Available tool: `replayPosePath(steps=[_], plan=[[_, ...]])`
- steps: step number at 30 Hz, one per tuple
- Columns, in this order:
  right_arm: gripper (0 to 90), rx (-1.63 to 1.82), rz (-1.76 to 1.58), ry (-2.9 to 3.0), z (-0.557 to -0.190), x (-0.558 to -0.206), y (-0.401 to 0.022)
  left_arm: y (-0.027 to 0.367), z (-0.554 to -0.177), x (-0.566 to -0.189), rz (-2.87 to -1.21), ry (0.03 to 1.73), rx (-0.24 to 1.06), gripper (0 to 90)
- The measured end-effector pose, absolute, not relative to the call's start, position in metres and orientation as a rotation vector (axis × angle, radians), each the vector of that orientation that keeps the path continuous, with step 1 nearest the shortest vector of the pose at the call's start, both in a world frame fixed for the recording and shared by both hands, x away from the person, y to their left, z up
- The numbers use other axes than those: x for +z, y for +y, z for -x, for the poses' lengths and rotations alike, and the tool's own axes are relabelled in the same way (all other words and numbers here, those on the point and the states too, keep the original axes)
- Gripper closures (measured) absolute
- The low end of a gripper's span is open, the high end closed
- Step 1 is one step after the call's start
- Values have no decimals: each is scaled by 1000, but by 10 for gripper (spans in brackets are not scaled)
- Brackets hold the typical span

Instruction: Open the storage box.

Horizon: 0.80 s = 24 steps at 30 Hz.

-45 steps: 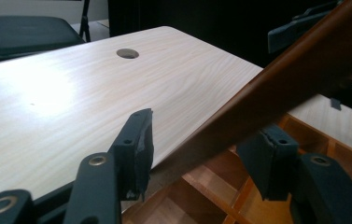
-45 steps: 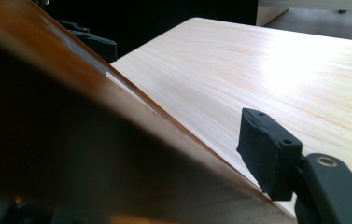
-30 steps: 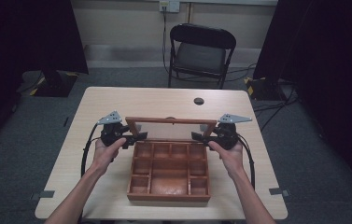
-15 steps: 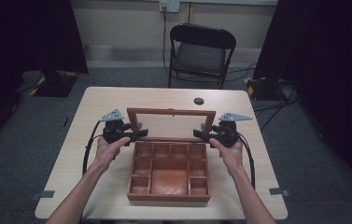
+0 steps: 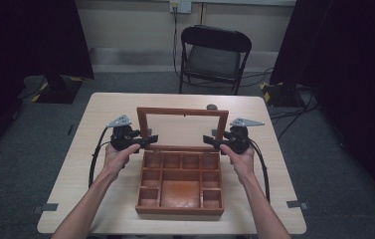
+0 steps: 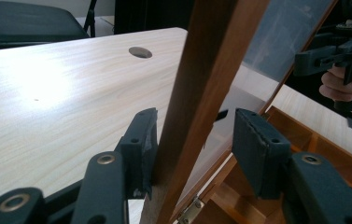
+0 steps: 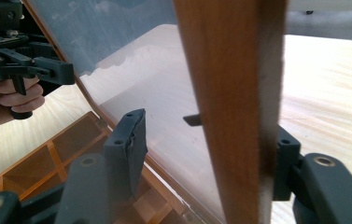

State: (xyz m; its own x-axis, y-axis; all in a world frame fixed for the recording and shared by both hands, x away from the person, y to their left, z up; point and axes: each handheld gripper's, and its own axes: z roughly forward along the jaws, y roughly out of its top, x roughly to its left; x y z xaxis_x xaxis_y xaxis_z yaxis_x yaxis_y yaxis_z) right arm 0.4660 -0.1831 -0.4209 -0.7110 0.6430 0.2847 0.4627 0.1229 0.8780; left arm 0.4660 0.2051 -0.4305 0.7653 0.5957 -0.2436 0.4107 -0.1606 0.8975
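Observation:
A brown wooden box (image 5: 180,191) with several compartments sits on the table, its glass lid (image 5: 182,110) standing nearly upright on rear hinges. My left gripper (image 5: 151,140) is at the lid's left side rail and my right gripper (image 5: 209,141) at its right rail. In the left gripper view the open jaws of my left gripper (image 6: 197,122) straddle the rail (image 6: 201,93); one pad touches the wood, the other stands off. In the right gripper view my right gripper (image 7: 208,130) also straddles its rail (image 7: 234,93) with a gap on the glass side.
The light wooden table (image 5: 100,114) has a dark round grommet (image 5: 211,106) behind the lid. A black folding chair (image 5: 215,55) stands beyond the far edge. Cables trail from both grippers along the forearms. Dark curtains hang at both sides.
The lid has swung up from lying low over the box to standing nearly upright. Both grippers stayed at its side rails and the hands shifted only slightly.

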Motion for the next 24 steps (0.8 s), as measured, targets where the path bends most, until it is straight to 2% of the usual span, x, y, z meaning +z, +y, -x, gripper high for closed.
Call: replayPosePath(steps=[24], plan=[[428, 1597, -1121, 2245, -469, -433, -178, 205, -468, -447, -1811, 826, 174, 511]])
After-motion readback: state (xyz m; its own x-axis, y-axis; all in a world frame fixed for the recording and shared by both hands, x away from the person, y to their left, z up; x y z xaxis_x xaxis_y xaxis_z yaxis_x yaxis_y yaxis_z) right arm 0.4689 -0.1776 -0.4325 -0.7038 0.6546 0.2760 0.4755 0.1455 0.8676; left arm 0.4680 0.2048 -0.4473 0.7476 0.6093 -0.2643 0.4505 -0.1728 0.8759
